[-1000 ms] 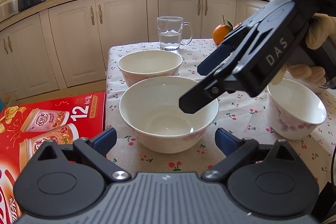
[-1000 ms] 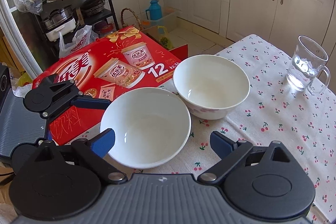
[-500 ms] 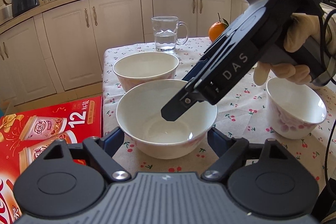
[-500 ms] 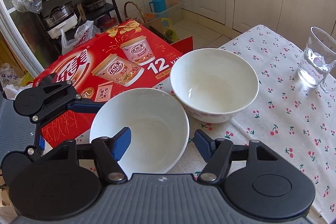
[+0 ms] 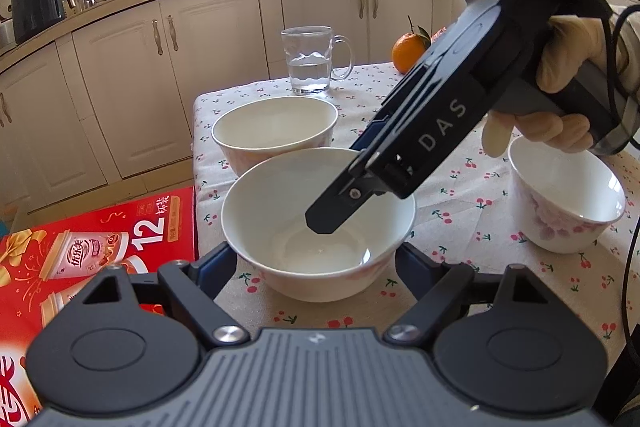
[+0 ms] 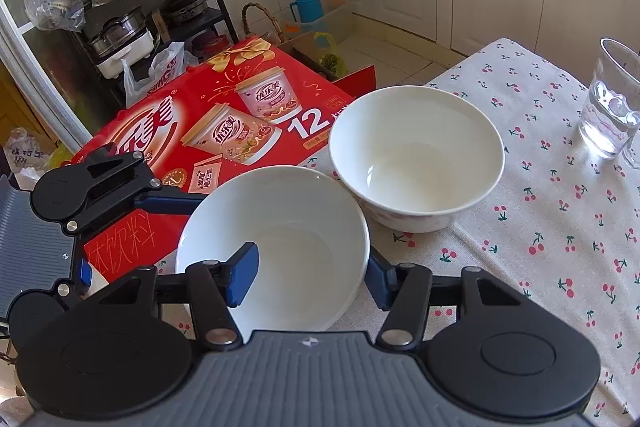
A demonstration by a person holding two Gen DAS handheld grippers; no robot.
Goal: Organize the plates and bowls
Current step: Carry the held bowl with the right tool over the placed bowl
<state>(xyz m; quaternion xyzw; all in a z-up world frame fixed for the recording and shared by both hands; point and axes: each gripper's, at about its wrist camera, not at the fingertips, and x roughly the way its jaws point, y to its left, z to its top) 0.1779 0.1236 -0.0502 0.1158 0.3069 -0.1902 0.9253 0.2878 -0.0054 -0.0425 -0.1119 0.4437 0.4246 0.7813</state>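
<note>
Three white bowls stand on the cherry-print tablecloth [image 5: 452, 211]. The near bowl [image 5: 280, 227] sits between my left gripper's [image 5: 316, 263] open fingers, one on each side of its base. My right gripper [image 6: 308, 267] is open over the same bowl [image 6: 288, 227]: its left finger [image 6: 240, 273] is inside the bowl and its right finger is outside the rim; it also shows in the left wrist view [image 5: 352, 195]. A second bowl [image 5: 276, 131] stands just behind, also in the right wrist view [image 6: 416, 155]. A flowered bowl [image 5: 568, 203] stands at the right.
A glass mug of water [image 5: 308, 63] and an orange [image 5: 408, 47] stand at the table's far end. A red drinks carton [image 6: 208, 131] lies beside the table's left edge. Kitchen cabinets [image 5: 168, 67] run behind.
Both grippers have moved in on the near bowl. The right gripper has lowered and narrowed, one finger now inside the bowl. The left gripper's fingers now flank the bowl's base.
</note>
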